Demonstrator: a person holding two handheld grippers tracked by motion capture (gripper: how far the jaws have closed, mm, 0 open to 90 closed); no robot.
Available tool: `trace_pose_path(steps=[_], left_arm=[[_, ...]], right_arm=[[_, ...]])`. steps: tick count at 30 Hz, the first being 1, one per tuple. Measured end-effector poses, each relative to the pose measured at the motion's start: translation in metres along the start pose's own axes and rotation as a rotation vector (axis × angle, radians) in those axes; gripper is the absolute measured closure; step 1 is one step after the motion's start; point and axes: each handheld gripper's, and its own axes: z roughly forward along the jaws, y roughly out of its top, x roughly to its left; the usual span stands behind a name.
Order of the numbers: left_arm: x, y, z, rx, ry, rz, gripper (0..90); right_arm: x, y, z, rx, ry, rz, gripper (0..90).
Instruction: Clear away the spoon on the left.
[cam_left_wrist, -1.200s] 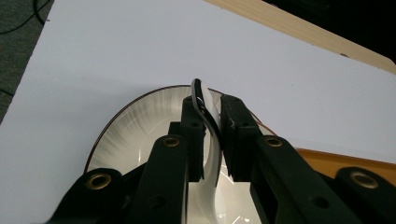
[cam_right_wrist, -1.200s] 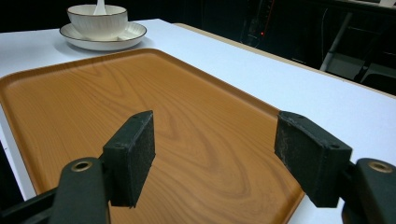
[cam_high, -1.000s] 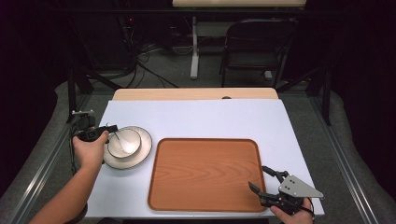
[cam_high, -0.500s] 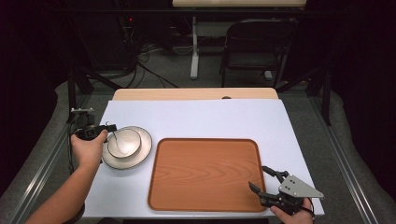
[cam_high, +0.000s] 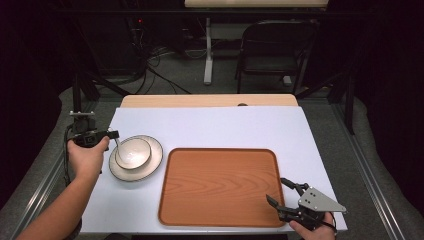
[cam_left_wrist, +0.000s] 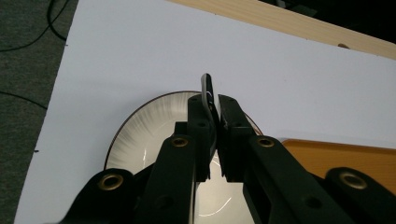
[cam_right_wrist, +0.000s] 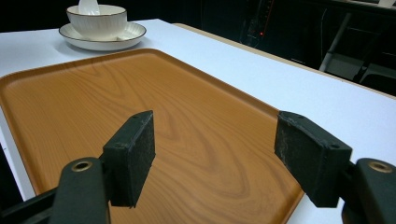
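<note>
While the spoon (cam_left_wrist: 207, 91) is pinched by its handle between the closed left tongs (cam_left_wrist: 212, 109), its end standing just above their tips, we judge the step in hand to be lifting it out of the bowl (cam_high: 133, 152) right below them. The jaws have just been closing on that handle, so we hold the squeeze firm and lift straight, keeping the spoon from knocking the bowl's rim or shifting the plate (cam_high: 150, 166) beneath it. The tray (cam_high: 220, 185) lies beyond on the bench (cam_high: 225, 125), directly ahead of the right tongs (cam_right_wrist: 212, 154), whose jaws stand apart and empty over its near edge.
</note>
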Motion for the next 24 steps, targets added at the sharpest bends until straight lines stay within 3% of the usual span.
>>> trace_pose_path(steps=[7,13,24], left_arm=[[-0.007,0.006,-0.008,0.006,0.005,0.02,84.8],[-0.019,0.011,-0.016,0.014,0.0,0.063,84.9],[-0.041,0.014,-0.02,0.046,-0.03,0.122,84.9]], right_arm=[[0.0,0.0,0.0,0.001,0.0,0.0,28.8],[0.0,0.0,0.0,0.001,-0.001,-0.001,28.8],[0.0,0.0,0.0,0.0,0.0,0.0,28.8]])
